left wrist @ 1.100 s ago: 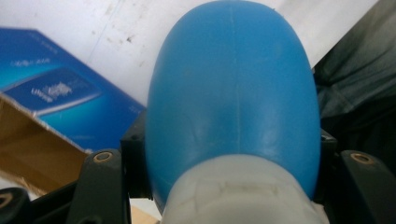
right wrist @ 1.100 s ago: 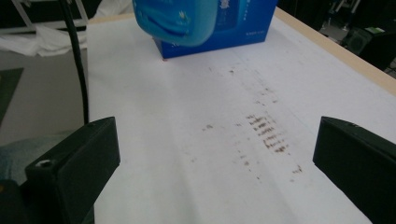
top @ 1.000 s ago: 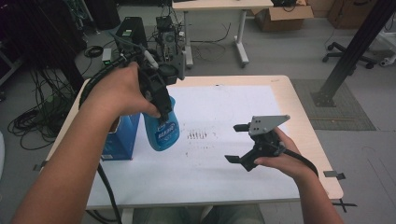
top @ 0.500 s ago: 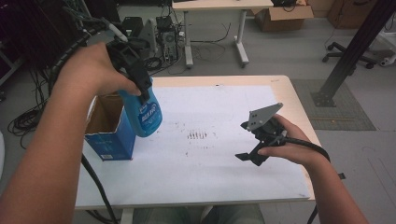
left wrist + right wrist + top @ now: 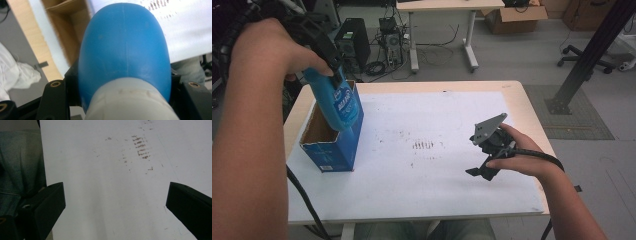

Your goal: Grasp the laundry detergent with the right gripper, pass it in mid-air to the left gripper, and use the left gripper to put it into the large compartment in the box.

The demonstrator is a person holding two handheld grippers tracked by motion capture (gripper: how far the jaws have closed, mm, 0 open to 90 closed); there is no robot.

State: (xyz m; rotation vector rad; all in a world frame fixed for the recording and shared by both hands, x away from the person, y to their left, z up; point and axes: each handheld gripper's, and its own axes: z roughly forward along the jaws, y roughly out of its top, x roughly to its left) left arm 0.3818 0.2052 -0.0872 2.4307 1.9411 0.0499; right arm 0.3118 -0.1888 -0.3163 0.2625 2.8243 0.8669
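Note:
A blue plastic bottle (image 5: 338,105) with a white label hangs tilted, base down, over the open top of a blue cardboard box (image 5: 329,155) at the table's left. My left gripper (image 5: 328,67) is shut on the bottle near its pale cap end, with a person's hand around it. In the left gripper view the bottle (image 5: 125,50) sits between the two black jaws, with the box's brown inside (image 5: 66,30) behind it. My right gripper (image 5: 482,167) rests low over the white sheet (image 5: 427,175) at the right. Its jaws stand wide open (image 5: 115,200) with nothing between them.
The white sheet (image 5: 100,182) covers most of the wooden table (image 5: 524,105) and bears small dark marks (image 5: 424,145) near its middle. On the floor behind the table are computer cases (image 5: 352,42), cables, another table and a cardboard box (image 5: 514,15).
My left gripper has carried the bottle up and to the left, from in front of the box to over its open top. The right gripper has stayed about where it was.

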